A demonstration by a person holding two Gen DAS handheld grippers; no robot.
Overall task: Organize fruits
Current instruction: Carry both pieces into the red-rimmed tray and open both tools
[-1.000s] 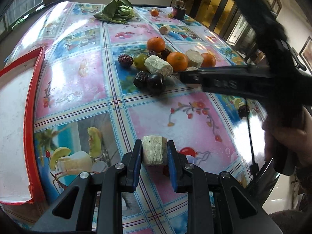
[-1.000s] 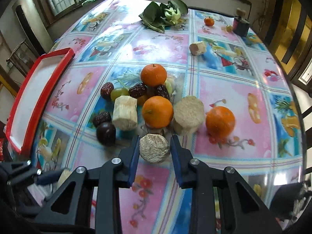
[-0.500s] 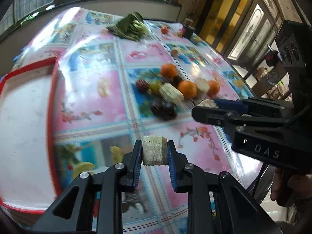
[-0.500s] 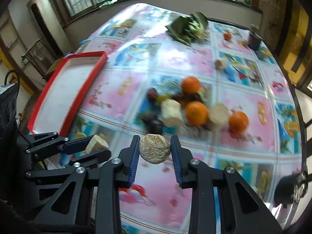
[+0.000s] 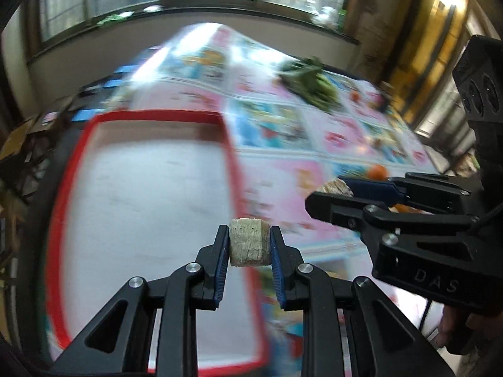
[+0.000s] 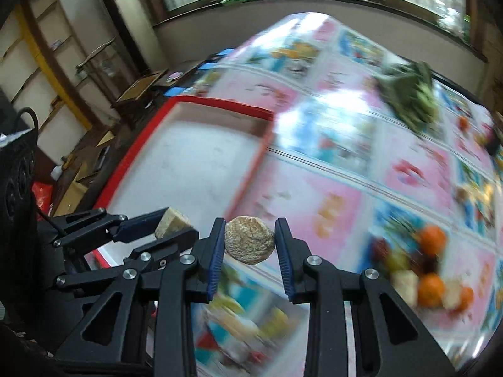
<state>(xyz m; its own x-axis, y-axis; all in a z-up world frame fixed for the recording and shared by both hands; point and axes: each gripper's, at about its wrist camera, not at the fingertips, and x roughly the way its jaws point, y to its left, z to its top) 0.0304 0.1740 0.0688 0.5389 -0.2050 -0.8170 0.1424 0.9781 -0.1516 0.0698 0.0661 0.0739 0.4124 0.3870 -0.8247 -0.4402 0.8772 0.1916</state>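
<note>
Standing beside the counter (image 5: 283,169) with its bright fruit-print cloth, you see the red-rimmed tray (image 5: 226,138) at about nine o'clock, its pale floor bare where it shows. The left gripper (image 5: 250,246) hangs over the tray's right side, jaws closed most of the way onto a pale squared chunk (image 5: 249,245) that fills the gap between the blue pads. At three o'clock from it, the right gripper (image 6: 250,243) is held clear of the cloth just beside the tray's near right rim, jaws pressed to both sides of a rough round tan piece (image 6: 249,244). Farther right, at about four o'clock in the right wrist view, the pile of fruit (image 6: 421,270) lies on the cloth: oranges, dark plum-like ones, a green one and pale chunks, all blurred. A bunch of green leaves (image 6: 411,97) lies at the far edge, near one o'clock.
</note>
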